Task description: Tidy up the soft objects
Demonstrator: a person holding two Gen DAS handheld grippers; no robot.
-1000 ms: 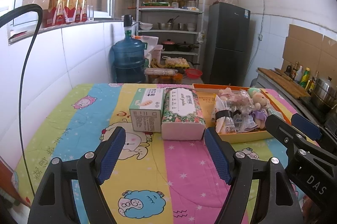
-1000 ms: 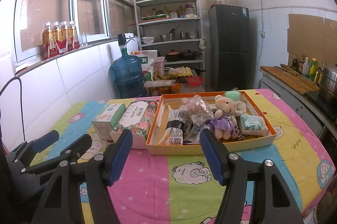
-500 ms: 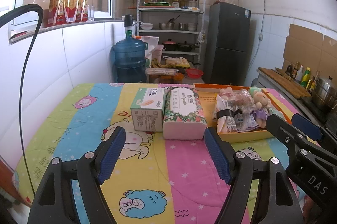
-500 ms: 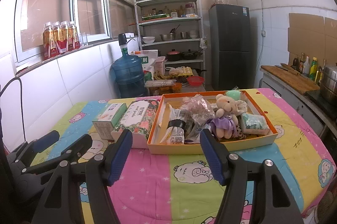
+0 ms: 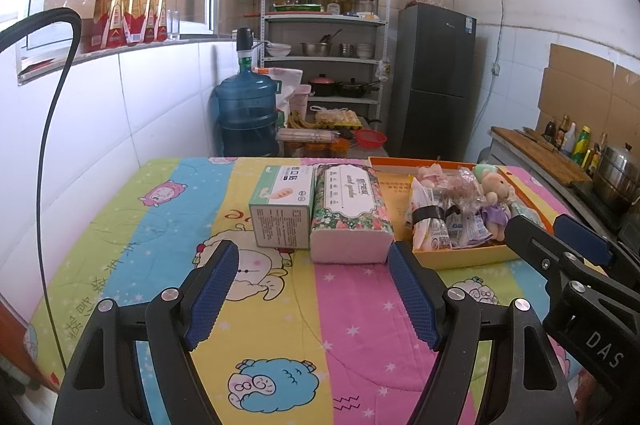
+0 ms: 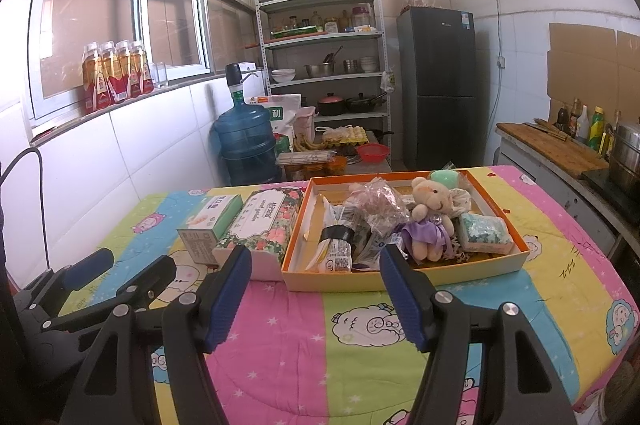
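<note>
An orange tray (image 6: pixel 496 263) on the cartoon-print table holds a teddy bear in a purple dress (image 6: pixel 430 221), plastic snack packets (image 6: pixel 340 237), a crinkly bag (image 6: pixel 380 201), a green sponge pack (image 6: pixel 484 233) and a green ball (image 6: pixel 446 179). The tray also shows in the left wrist view (image 5: pixel 460 255). A floral tissue pack (image 5: pixel 350 213) and a green-white box (image 5: pixel 282 209) lie left of the tray. My left gripper (image 5: pixel 312 289) is open and empty, in front of the tissue pack. My right gripper (image 6: pixel 316 295) is open and empty, in front of the tray.
A white tiled wall runs along the table's left side. A blue water jug (image 5: pixel 246 117), a shelf rack (image 5: pixel 324 65) and a dark fridge (image 5: pixel 436 81) stand behind the table. A counter with bottles and a steel pot (image 6: pixel 624 161) is at the right.
Both grippers have drifted back slightly from the table's objects. Both stay open and empty; nothing on the table has moved.
</note>
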